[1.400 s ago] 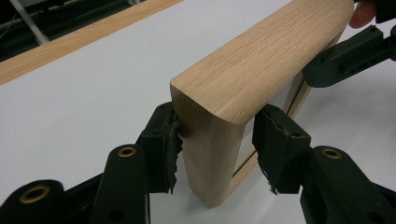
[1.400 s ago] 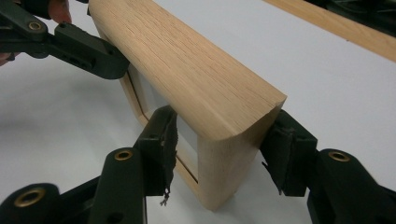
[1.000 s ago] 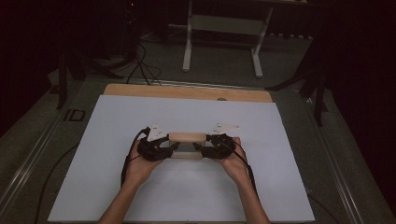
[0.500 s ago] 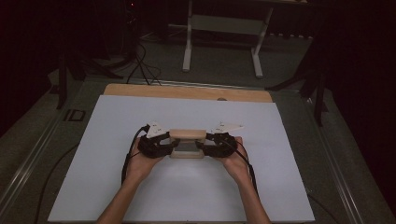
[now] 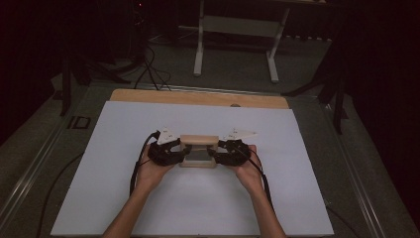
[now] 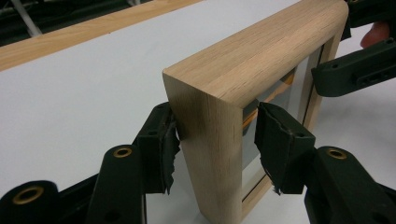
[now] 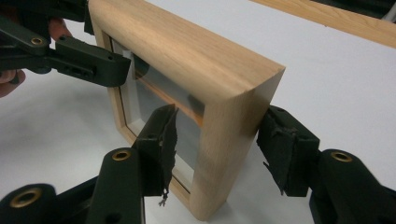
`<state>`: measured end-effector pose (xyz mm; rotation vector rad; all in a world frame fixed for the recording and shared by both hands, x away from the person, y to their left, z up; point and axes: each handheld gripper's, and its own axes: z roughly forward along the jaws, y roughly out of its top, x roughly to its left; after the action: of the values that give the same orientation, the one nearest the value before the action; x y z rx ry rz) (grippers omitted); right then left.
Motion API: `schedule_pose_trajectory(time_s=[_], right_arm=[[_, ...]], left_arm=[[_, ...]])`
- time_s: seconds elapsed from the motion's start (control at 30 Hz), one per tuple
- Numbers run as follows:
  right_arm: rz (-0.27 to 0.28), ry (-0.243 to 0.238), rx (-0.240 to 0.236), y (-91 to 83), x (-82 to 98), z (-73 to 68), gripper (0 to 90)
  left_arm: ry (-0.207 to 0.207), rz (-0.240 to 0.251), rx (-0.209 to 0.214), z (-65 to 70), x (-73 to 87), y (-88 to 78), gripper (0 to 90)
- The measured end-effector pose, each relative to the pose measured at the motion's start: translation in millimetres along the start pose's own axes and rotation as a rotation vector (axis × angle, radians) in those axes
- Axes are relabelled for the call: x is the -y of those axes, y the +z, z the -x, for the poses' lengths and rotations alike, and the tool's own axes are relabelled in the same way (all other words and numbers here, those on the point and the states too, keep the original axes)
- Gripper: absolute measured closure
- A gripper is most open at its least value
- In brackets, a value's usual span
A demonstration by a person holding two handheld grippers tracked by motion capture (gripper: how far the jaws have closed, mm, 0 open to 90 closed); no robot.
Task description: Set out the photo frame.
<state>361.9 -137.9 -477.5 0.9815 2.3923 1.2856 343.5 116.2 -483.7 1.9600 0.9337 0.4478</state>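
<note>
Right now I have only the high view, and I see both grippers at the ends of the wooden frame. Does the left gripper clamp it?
Observer: No. The left gripper straddles one side bar of the wooden frame. Its jaws have just been opening, and the pad on the glass side stands clear of the wood.
Operator: And the right one?
Observer: The right gripper straddles the other side bar, with a gap at its inner pad.
Operator: Does the frame lie flat?
Observer: No, it stands upright on the white table.
</note>
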Motion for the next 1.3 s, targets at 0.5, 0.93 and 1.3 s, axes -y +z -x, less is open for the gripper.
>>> schedule_pose_trajectory(time_s=[0.5, 0.93, 1.3], right_arm=[[-0.006, 0.025, 0.034, 4.6, -2.0, 4.3, 51.3], [-0.02, 0.051, 0.02, 10.1, 1.0, 8.1, 48.6], [-0.019, 0.044, 0.032, 4.4, 4.4, 4.0, 46.6]], left_arm=[[-0.023, -0.018, -0.015, -2.0, 0.3, 6.9, 48.6], [-0.036, -0.043, -0.022, -1.8, 0.9, 9.5, 48.2], [-0.008, -0.043, 0.014, -3.5, -1.3, 12.0, 48.4]])
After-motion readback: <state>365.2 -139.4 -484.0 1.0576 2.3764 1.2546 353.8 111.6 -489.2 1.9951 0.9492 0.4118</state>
